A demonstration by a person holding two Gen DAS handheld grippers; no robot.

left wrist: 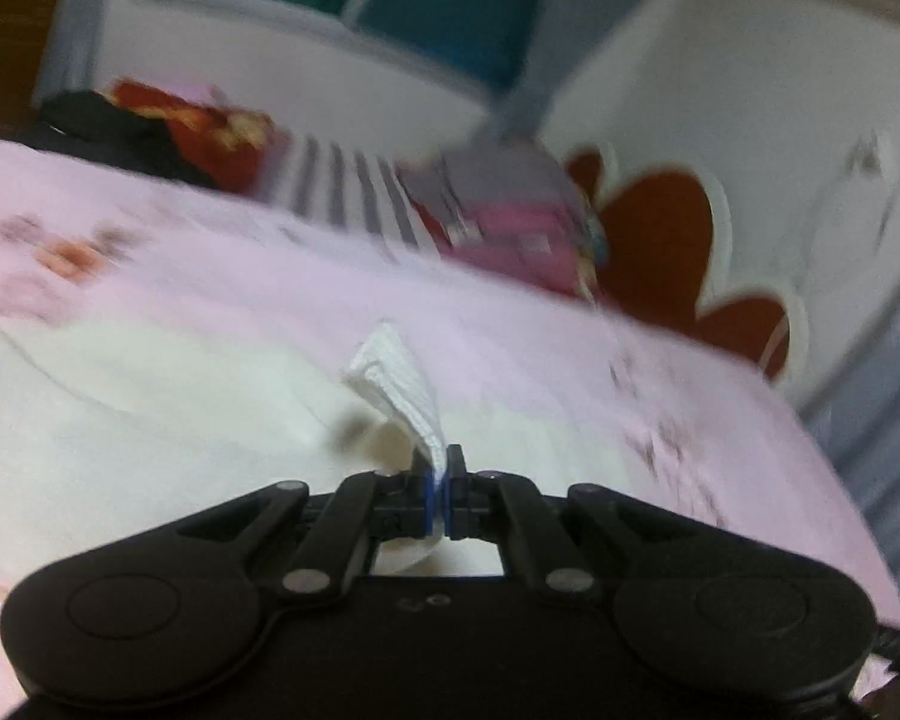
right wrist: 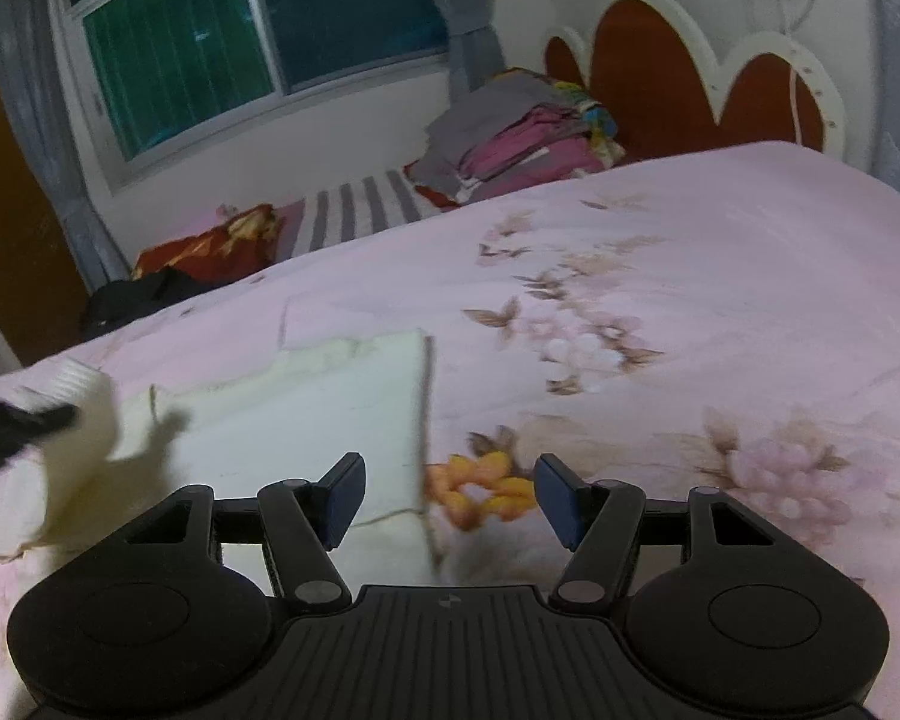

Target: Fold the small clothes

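A small white garment lies on the pink floral bedspread. My left gripper is shut on a ribbed white edge of the garment and lifts it off the bed; the rest of the white garment spreads to the left. In the right wrist view the left gripper shows blurred at the far left, holding the lifted white cuff. My right gripper is open and empty, low over the garment's right edge.
A pile of folded clothes sits at the far side of the bed by the red and white headboard. A striped cloth, a red cloth and a black item lie along the far edge under the window.
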